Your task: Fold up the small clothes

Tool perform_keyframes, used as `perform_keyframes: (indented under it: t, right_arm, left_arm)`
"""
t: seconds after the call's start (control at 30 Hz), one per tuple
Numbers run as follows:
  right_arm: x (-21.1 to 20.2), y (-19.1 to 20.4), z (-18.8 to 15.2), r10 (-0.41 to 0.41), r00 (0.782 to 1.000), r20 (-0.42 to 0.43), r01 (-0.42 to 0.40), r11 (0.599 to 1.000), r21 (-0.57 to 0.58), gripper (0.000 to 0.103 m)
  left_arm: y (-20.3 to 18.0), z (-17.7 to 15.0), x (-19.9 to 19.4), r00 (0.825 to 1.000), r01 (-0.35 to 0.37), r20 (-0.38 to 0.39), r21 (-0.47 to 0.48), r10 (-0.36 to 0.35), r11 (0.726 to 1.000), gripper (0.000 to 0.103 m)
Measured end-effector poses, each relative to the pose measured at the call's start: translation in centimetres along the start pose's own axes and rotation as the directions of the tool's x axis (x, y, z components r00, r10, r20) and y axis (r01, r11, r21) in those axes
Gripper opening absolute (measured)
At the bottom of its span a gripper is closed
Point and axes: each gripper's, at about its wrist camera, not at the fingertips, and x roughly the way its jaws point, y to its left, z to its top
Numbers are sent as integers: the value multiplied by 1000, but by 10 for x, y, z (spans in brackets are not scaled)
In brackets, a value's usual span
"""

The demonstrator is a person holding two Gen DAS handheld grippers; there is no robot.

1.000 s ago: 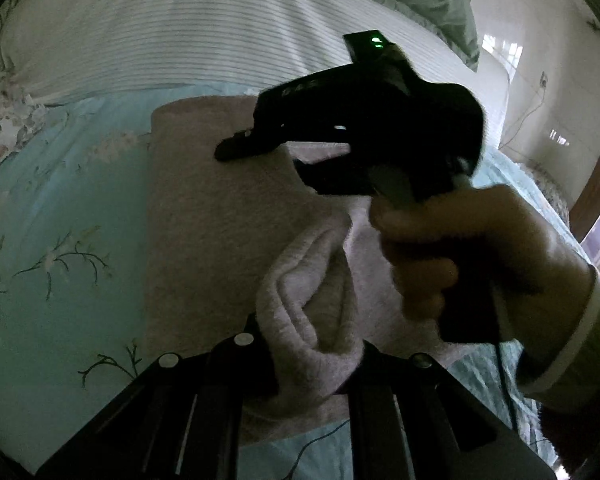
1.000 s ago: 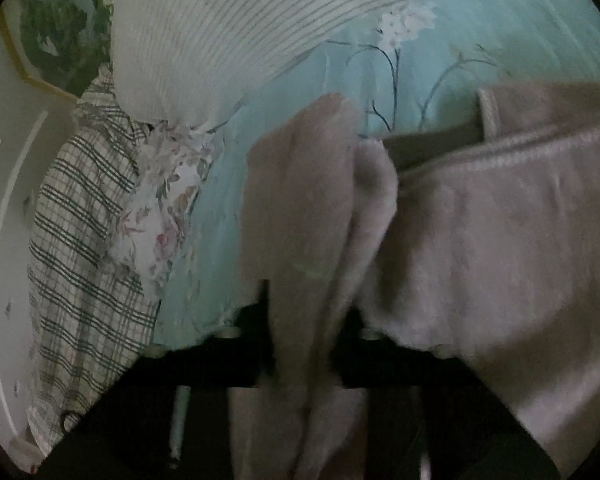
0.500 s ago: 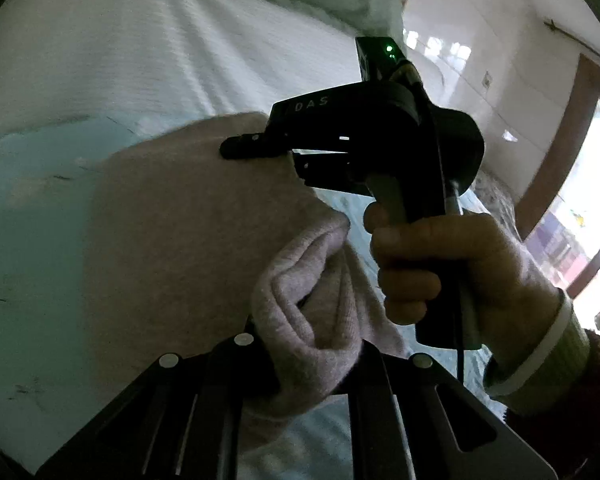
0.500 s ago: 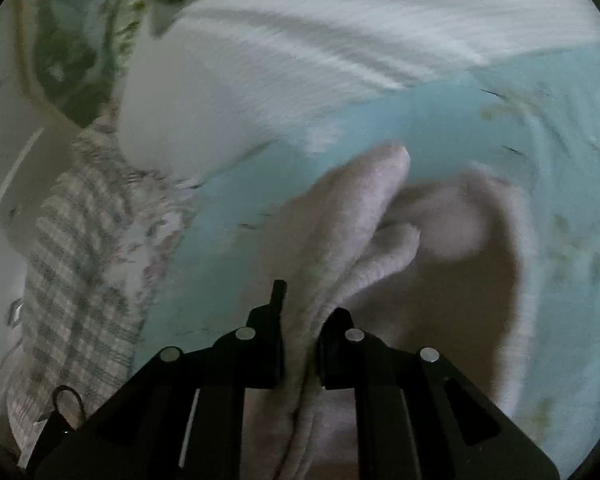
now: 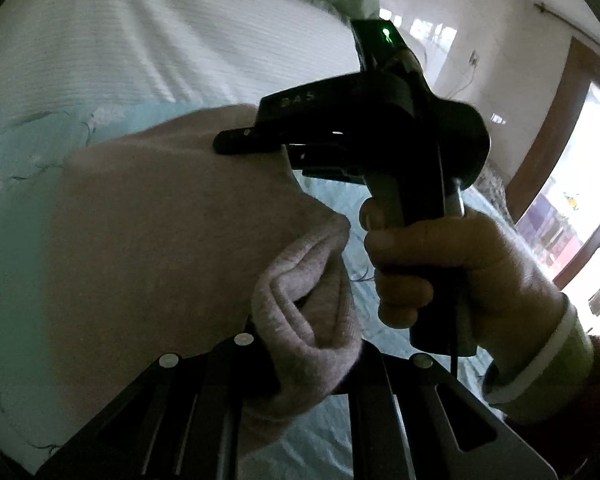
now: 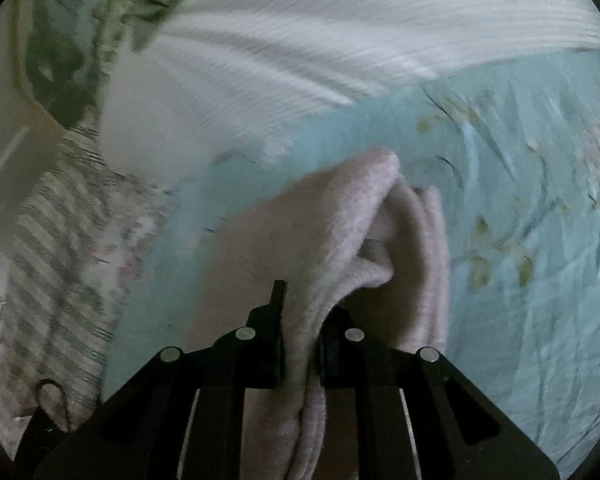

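A pale pink knitted garment hangs lifted above the light blue floral bedsheet. My left gripper is shut on a bunched fold of it at the bottom of the left wrist view. My right gripper is shut on another fold of the same garment. The right gripper also shows in the left wrist view, held in a hand, with its fingers at the garment's far edge.
A white striped quilt lies across the far side of the bed, also in the right wrist view. A checked and floral cloth lies at the left. A tiled floor and a doorway are at the right.
Both grippers have lifted the garment off the sheet and it now hangs between them. The right gripper has drawn up and closer to the left one.
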Motion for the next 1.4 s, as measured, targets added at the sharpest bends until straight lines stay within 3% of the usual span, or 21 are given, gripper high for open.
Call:
perform_keyframes:
  t: [0.2,0.3,0.47,0.57,0.7,0.8,0.93,1.17,1.3,1.4]
  right_arm:
    - [13,-28,-16,-12,1000,-4,12,997,71,15]
    - [8,-26,-16,-19,1000,-6,19,997,80,25]
    - [-23,-20,-25,-37,998,50,34,998,57,61]
    - [-42,-18,-40,-63,995,82,59,997,50,74]
    - [-45,-22,-60,-38,998,48,34,997,70,77]
    - [-43,-24,-75,-52,998,22,50,998,49,79]
    - [-43,-36,-80,-40,999,20,38,996,84,79]
    - [-27,-45,-69,7,1000,8,-8,992,125,79]
    - [-15,-46,-62,22,1000,10,-23,989,149,79]
    - [-3,-47,-56,26,1000,1,-26,987,156,79]
  left_arm:
    - [2,-9,41,996,-7,-88,-6,6,1000,11]
    - [2,-6,46,994,20,-106,2,-20,1000,25]
    - [17,-2,33,988,91,-122,-43,-96,995,45]
    - [31,-6,9,988,115,-100,-67,-121,991,56]
    - [63,-12,-28,993,100,-55,-103,-106,990,67]
    - [101,-5,-42,998,48,-28,-147,-53,988,75]
    - [148,4,-39,1000,-4,-30,-231,-3,973,76]
    - [202,9,-7,996,29,-65,-364,-56,931,76]
    - [207,-1,9,989,81,-79,-421,-126,903,79]
    - [204,0,20,988,99,-68,-420,-140,902,81]
